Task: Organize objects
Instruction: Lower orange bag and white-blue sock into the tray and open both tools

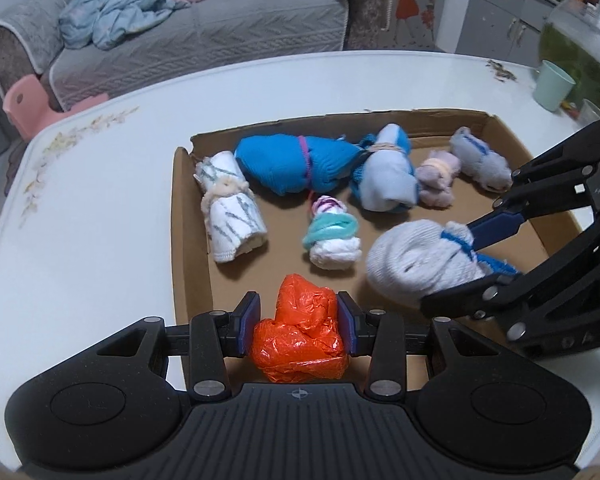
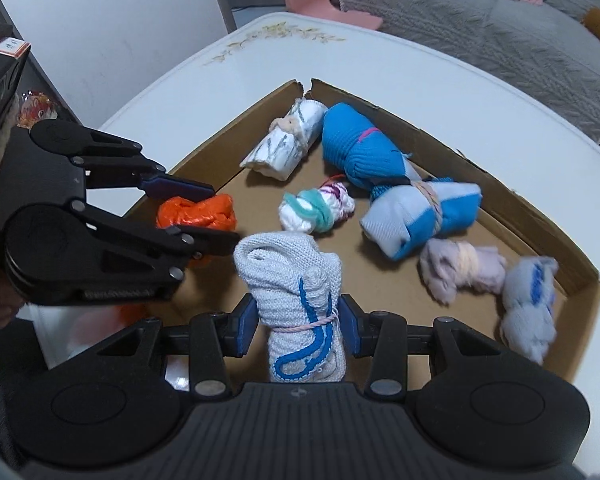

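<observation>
Around both grippers, a shallow cardboard tray sits on the white tabletop and holds six tied sock bundles: a white grey-streaked roll by one tray corner, a bright blue roll against the far wall, a pale-blue-and-blue bundle, a small white one wound with teal yarn, a lilac one and a grey-blue one near the other far corner. These crowd the far half of the tray, leaving bare cardboard along the near wall. A mint cup stands at the tabletop's far edge, and a grey sofa with heaped clothes and a pink stool lie beyond. Faint raised letters show on the right gripper's body, too blurred to read. The left gripper has its fingers clamped on a crumpled orange plastic bag, pads pressing both sides, over the tray's near wall. The right gripper has its fingers clamped on a pale knitted sock bundle with blue trim, tied with pink thread, its rounded end jutting past the fingertips above the tray floor, beside the orange bag.
</observation>
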A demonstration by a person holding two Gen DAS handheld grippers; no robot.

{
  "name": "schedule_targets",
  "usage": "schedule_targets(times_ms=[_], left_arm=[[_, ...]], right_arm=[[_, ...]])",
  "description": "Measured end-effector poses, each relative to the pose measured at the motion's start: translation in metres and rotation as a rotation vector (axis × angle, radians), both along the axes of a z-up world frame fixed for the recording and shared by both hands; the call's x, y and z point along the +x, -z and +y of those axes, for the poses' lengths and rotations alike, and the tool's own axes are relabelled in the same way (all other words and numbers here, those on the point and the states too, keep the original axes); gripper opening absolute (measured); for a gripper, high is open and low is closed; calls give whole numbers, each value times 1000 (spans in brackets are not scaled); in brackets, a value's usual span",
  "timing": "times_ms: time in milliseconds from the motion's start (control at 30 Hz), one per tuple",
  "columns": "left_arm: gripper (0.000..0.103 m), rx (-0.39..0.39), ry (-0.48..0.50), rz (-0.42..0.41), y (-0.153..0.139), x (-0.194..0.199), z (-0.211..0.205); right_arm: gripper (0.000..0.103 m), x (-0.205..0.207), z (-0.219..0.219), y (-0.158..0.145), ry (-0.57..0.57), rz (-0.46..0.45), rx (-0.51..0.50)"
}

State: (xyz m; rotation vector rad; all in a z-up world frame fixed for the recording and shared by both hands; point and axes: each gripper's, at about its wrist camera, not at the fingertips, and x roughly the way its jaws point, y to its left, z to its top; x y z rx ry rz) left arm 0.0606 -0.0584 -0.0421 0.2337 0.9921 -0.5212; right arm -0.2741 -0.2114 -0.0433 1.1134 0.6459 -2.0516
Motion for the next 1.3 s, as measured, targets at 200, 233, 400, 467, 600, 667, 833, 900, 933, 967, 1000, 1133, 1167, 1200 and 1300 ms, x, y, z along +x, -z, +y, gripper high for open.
schedule_targets(times_ms=[200, 233, 400, 467, 600, 667, 833, 900, 933, 967, 1000, 1133, 1167, 1200, 1300], left_arm=[[47, -49, -101, 15, 9, 16, 3], [48, -47, -121, 11, 10, 18, 3], [47, -56, -183, -3, 14, 25, 3], [49, -48, -193, -8, 14, 25, 1], [54, -37, -196, -17, 14, 23, 0], [56, -27, -193, -24, 12, 21, 0], [64, -18, -180, -41, 8, 15, 0], [70, -12, -183, -56, 4, 11, 0], [76, -17, -188, -58, 1, 10, 2], [77, -36, -191, -59, -1, 10, 4], [78, -45, -191, -62, -4, 9, 6], [79, -20, -161, -97, -12, 4, 5], [80, -13, -159, -103, -13, 4, 5], [81, -11, -160, -103, -14, 4, 6], [81, -17, -172, -94, -13, 6, 10]], right_arm=[[40, -20, -11, 8, 11, -5, -22], [39, -22, -12, 8, 14, -6, -32], [39, -28, -15, 9, 4, 7, -43], [40, -31, -13, 9, 6, 4, -48], [43, -33, -11, 10, 2, 2, -61], [43, -31, -10, 10, -10, 15, -64], [48, -31, -6, 10, -11, 17, -52], [48, -29, -5, 10, -15, 24, -33], [48, -28, -5, 11, -21, 27, -22], [48, -27, -5, 12, -27, 27, -12], [49, -26, -6, 13, -34, 26, -4], [41, -20, -12, 16, -44, 32, 4], [38, -19, -14, 16, -50, 32, 4], [38, -19, -15, 16, -53, 34, 3], [38, -20, -18, 16, -43, 38, -10]])
